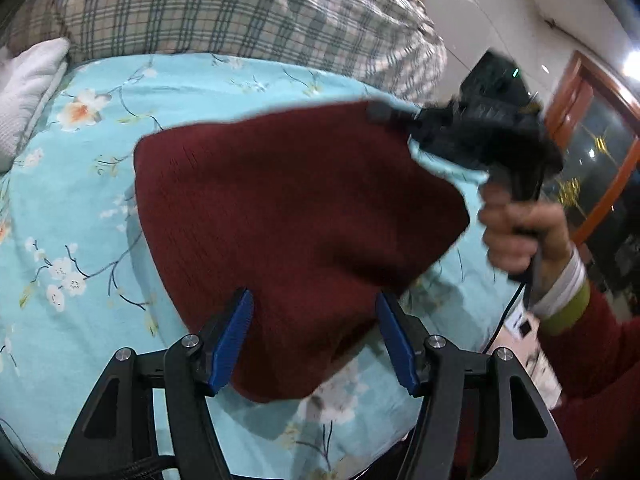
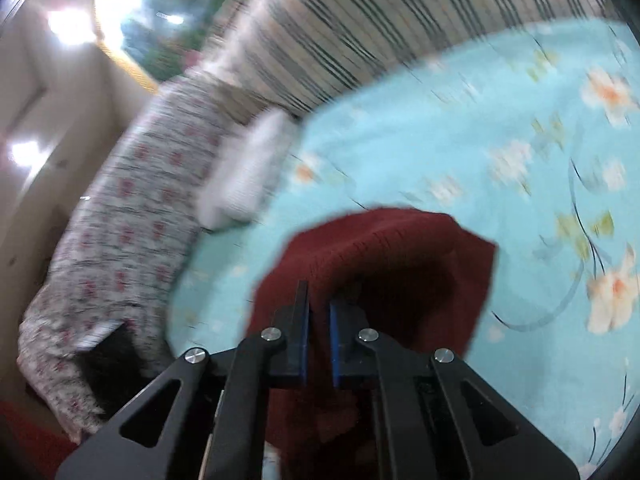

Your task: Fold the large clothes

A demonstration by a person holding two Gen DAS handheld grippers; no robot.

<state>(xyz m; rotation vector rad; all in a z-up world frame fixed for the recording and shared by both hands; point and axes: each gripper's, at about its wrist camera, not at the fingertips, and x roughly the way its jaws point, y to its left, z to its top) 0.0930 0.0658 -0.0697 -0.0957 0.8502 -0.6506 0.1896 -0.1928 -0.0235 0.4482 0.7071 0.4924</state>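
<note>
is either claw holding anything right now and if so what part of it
The right claw is shut on an edge fold of the dark red knitted garment, lifting it off the floral bedsheet. The left claw is open, garment between its blue pads, not pinched.

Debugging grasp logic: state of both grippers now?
Left gripper: open, jaws either side of the red sweater, not pressing.
Right gripper: shut on the red sweater.

Dark red knit garment [image 1: 288,216], turquoise floral bedsheet [image 1: 80,208], plaid quilt [image 1: 224,12]
</note>
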